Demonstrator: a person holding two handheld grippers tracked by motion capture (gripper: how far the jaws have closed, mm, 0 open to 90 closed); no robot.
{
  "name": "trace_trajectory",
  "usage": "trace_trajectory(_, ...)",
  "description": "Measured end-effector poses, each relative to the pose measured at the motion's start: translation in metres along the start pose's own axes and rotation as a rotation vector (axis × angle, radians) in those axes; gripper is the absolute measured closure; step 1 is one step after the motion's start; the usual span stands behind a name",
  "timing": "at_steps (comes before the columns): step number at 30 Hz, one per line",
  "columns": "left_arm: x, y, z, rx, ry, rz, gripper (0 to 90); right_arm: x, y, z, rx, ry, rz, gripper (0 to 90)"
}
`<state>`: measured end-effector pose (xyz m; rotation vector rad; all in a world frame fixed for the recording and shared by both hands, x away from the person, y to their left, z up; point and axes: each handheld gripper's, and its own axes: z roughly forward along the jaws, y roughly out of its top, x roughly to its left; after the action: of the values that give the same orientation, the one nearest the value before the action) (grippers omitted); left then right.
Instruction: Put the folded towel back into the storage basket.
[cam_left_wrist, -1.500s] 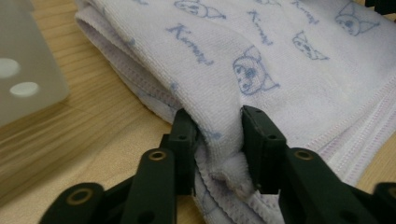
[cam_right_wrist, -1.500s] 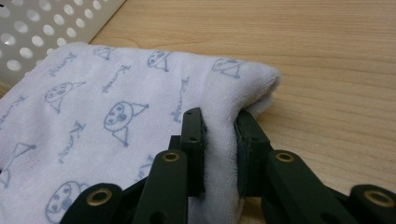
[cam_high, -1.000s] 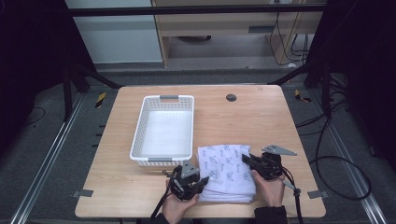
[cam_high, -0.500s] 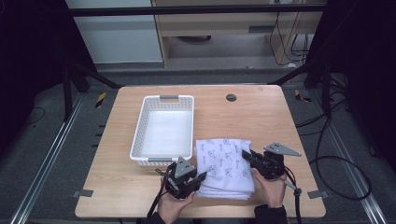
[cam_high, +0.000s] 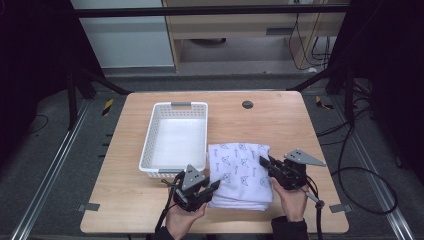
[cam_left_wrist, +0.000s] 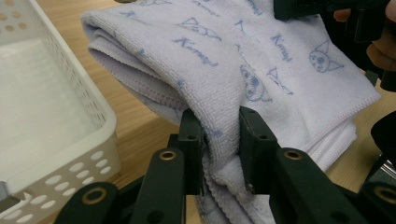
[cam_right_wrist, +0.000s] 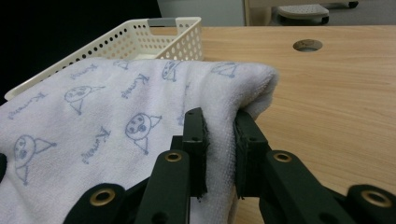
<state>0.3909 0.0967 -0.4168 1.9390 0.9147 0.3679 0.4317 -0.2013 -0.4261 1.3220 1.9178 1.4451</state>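
A folded white terry towel with blue cartoon prints (cam_high: 241, 175) is laid on the near-centre of the light wooden table (cam_high: 280, 120); its underside is hidden. A white perforated plastic basket (cam_high: 176, 140) is set just left of it. The towel's near-left edge is pinched by the left gripper (cam_high: 212, 185), its right edge by the right gripper (cam_high: 263, 161).

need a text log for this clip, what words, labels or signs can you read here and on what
"Kuromi", or near it: pale blue script repeated beside cat-face drawings on the folded white terry towel, also seen in the left gripper view; the letters are soft, so the spelling is unsure.
White perforated plastic basket: no text seen.
Light wooden table: no text seen.
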Motion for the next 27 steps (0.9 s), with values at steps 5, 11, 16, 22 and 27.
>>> trace_trajectory(5, 0.001, 0.004, -0.005, -0.014, 0.004, 0.001, 72.0, 0.005, 0.007, -0.002, -0.019, -0.001, -0.015, 77.6)
trace_trajectory(11, 0.003, 0.01, -0.011, -0.037, 0.007, 0.003, 72.1, 0.011, 0.015, -0.003, -0.032, -0.007, -0.033, 77.6)
trace_trajectory(16, 0.005, 0.013, -0.015, -0.049, 0.008, 0.004, 72.1, 0.014, 0.019, -0.002, -0.042, -0.008, -0.034, 77.6)
trace_trajectory(22, 0.006, 0.016, -0.017, -0.06, 0.009, 0.005, 72.1, 0.016, 0.024, -0.003, -0.044, 0.0, -0.032, 77.6)
trace_trajectory(27, 0.006, 0.02, -0.019, -0.068, 0.012, 0.011, 72.2, 0.017, 0.029, -0.004, -0.063, 0.0, -0.035, 77.6)
